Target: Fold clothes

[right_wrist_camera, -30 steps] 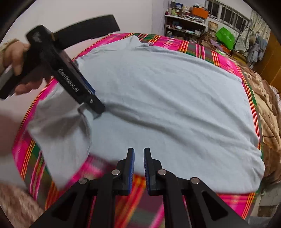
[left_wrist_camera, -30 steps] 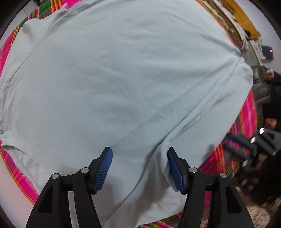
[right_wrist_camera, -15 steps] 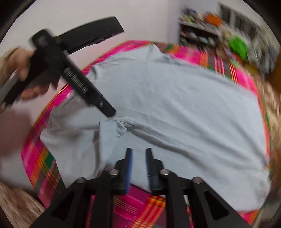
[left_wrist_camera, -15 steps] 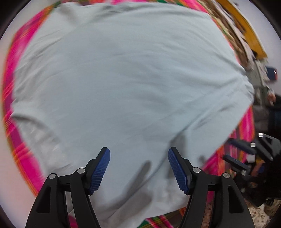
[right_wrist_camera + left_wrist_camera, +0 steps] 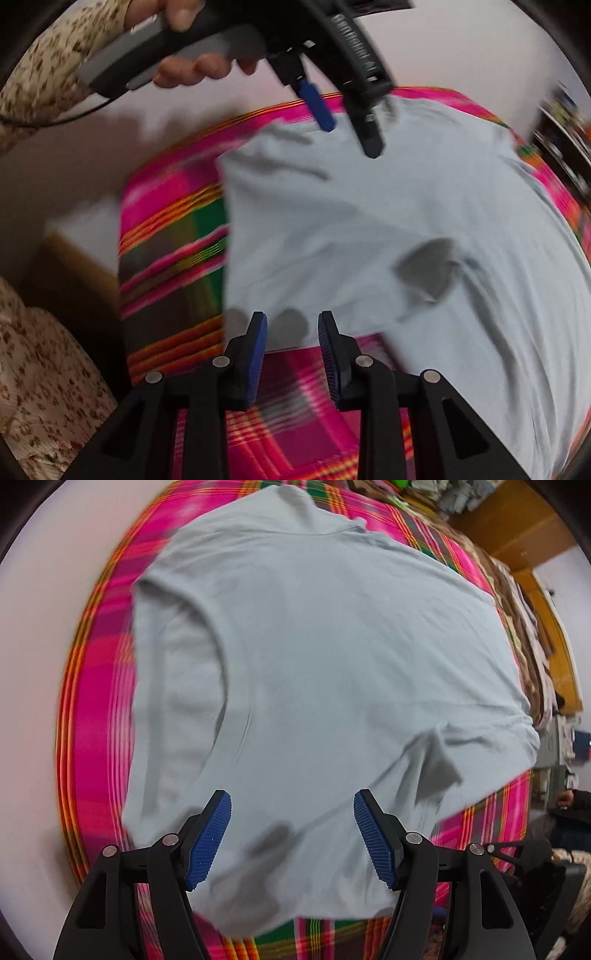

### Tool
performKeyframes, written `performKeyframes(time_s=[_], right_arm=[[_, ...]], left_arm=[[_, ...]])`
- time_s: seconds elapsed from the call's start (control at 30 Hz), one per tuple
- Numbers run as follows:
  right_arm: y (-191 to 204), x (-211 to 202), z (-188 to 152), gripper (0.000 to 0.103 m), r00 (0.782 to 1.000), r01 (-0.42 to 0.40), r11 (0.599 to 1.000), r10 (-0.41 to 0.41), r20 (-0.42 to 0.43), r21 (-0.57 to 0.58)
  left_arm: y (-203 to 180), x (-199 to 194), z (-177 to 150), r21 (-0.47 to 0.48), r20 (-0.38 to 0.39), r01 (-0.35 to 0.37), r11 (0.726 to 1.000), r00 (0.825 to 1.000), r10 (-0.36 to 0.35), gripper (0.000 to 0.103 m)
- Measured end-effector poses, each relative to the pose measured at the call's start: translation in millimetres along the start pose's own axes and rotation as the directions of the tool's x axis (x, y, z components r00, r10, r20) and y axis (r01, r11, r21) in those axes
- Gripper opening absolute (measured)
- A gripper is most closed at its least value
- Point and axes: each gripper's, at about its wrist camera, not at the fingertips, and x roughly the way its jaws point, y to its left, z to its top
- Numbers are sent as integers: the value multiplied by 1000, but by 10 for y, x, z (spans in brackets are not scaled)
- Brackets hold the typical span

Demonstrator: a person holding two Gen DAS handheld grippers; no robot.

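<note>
Left wrist view: a pale grey-blue cotton T-shirt (image 5: 332,686) is being shown spread over a bright pink, green and orange plaid bedcover (image 5: 92,709), with one short sleeve (image 5: 173,701) lying turned in over the body along one side and the opposite sleeve (image 5: 476,760) bunched and creased beside the shirt's nearer edge. The left gripper (image 5: 291,838) is being held above that nearer edge with its blue pads wide apart and nothing between them. In the right wrist view the right gripper (image 5: 291,354) is being held just off a shirt edge, over the plaid, its pads partly apart and empty. The shirt's long axis is running away from both grippers. The left gripper is judged the nearer, being over the cloth itself. Whether folding is starting or partway along is not being settled by these views.
</note>
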Motion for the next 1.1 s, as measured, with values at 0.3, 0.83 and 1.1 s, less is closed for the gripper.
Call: performKeyframes(time_s=[0.3,0.83,1.1], right_arm=[[243,138,-1,35,996,-76,977,66,-55,-198],[269,190,-90,5,996,0,957,-26,-86,-289],[-191,-88,337,5,999,36,992,-38,-12,-122]], left_arm=[[328,-282,-642,-147,148,-36,988,987,59,71],[129,-186,-866,-270,195,-50,962,975,105,71],[116,-258,-704,-240,216,-61,969,970,114,71]])
